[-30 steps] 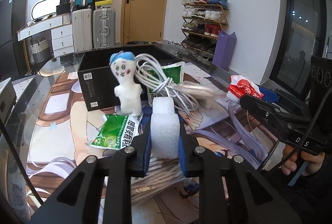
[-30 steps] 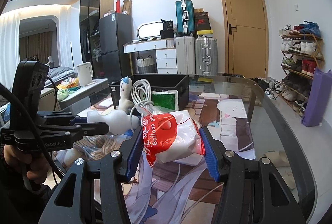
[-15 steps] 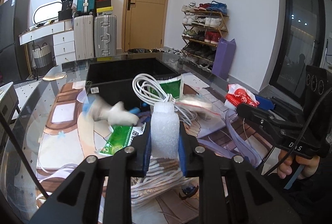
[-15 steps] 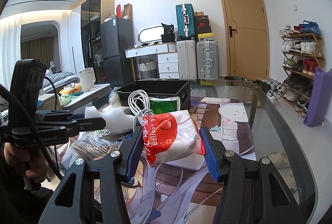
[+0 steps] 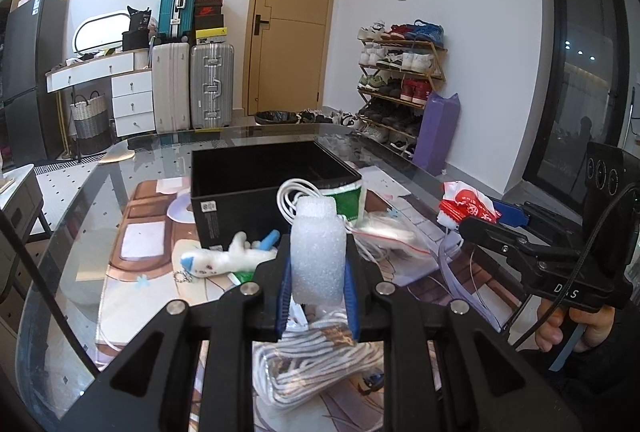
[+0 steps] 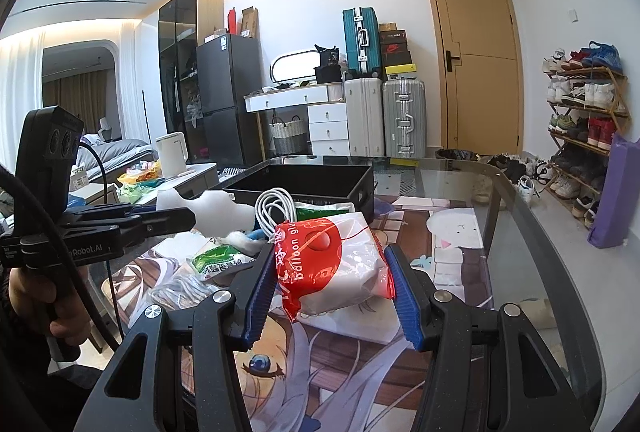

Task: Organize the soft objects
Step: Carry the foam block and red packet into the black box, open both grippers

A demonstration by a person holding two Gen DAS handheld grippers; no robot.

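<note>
Lifting now, the left gripper has carried its white foam block up off the clutter, fingers clamped narrow on the foam's sides. And look what went with it: the little white doll, upright in front of the black bin a second ago, has toppled and now lies on its side just in front of the bin's near wall, blue hair pointing away from it. The white cable coil leans at the bin's near right corner, with a green packet behind it. Over on the other side, the right gripper has not budged, its blue pads pressed on the red-and-white balloon bag, held in the air short of the bin. Nothing is visible in the part of the bin's interior that shows. So my read: two soft items are in hand and ready to drop in, but the doll, the cable and the packets remain to be gathered, and the fallen doll will need a flatter pick.
</note>
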